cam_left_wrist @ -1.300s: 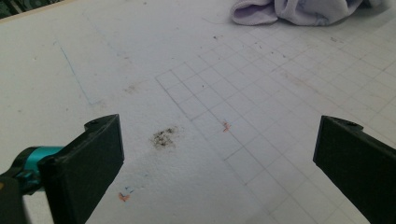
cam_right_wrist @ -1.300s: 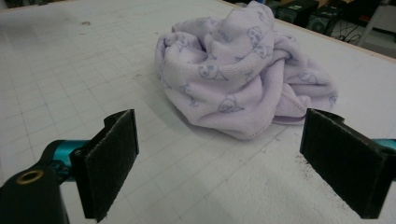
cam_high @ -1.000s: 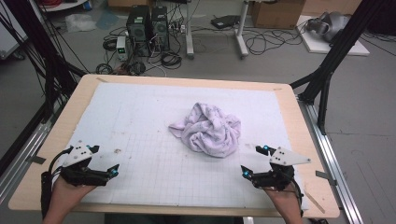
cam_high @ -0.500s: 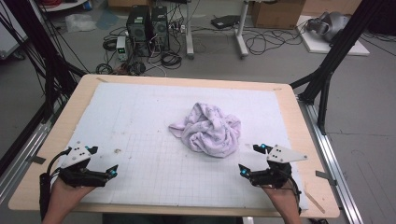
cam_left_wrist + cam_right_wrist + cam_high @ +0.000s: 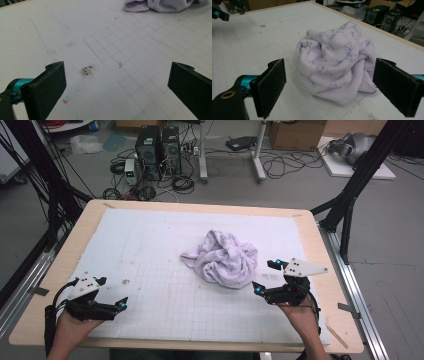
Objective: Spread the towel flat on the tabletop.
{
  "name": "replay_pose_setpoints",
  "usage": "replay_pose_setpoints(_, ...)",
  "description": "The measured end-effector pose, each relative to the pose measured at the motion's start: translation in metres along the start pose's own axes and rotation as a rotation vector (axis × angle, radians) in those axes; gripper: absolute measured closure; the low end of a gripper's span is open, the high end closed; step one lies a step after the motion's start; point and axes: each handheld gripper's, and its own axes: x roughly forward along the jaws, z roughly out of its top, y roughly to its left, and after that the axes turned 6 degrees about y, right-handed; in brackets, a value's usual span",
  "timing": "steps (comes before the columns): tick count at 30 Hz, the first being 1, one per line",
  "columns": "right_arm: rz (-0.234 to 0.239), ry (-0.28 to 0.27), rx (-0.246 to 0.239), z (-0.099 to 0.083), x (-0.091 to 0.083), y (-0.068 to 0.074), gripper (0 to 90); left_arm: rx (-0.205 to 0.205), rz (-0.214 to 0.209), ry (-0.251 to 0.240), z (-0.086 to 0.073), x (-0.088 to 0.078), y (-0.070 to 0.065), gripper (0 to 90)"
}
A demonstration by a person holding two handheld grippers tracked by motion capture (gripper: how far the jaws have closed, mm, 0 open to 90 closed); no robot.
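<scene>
Presently, findings:
Towel: crumpled lilac printed fleece towel (image 5: 225, 260) lies on the white gridded mat (image 5: 150, 250), just ahead of the right gripper (image 5: 266, 276).
Right gripper: jaws wide apart, empty.
Left gripper (image 5: 111, 292): jaws spread, empty, well apart from towel.

Crumpled towel mid-table, your two grippers low on either side.

Your right gripper (image 5: 264, 276) sits just beside the lilac towel (image 5: 224, 259), jaws spread, aimed at its near edge. Your left gripper (image 5: 112, 291) hovers well apart from it near the front left corner of the white gridded mat (image 5: 150, 250), jaws spread too.
</scene>
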Motion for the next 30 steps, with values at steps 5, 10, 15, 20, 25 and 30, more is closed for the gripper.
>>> replay_pose_setpoints(5, 0.018, 0.016, -0.015, 0.020, 0.011, -0.003, 11.0, 0.003, 0.000, -0.003, 0.000, -0.001, 0.000, 2.3)
replay_pose_setpoints(10, 0.027, 0.015, -0.030, 0.043, 0.021, -0.008, 11.3, 0.004, -0.002, -0.003, 0.000, -0.002, 0.000, 2.3)
replay_pose_setpoints(15, 0.049, 0.027, -0.052, 0.063, 0.033, -0.010, 11.4, 0.000, -0.002, -0.005, 0.000, -0.002, 0.000, 2.2)
replay_pose_setpoints(20, 0.072, 0.037, -0.070, 0.075, 0.046, -0.011, 15.2, -0.002, -0.001, -0.005, 0.000, -0.002, 0.001, 2.3)
replay_pose_setpoints(25, 0.082, 0.079, -0.061, 0.074, 0.066, -0.017, 15.2, -0.002, -0.003, -0.001, 0.000, -0.001, 0.001, 2.3)
replay_pose_setpoints(30, 0.082, 0.108, -0.054, 0.071, 0.077, -0.021, 15.4, 0.001, -0.002, 0.000, -0.001, -0.001, 0.001, 2.3)
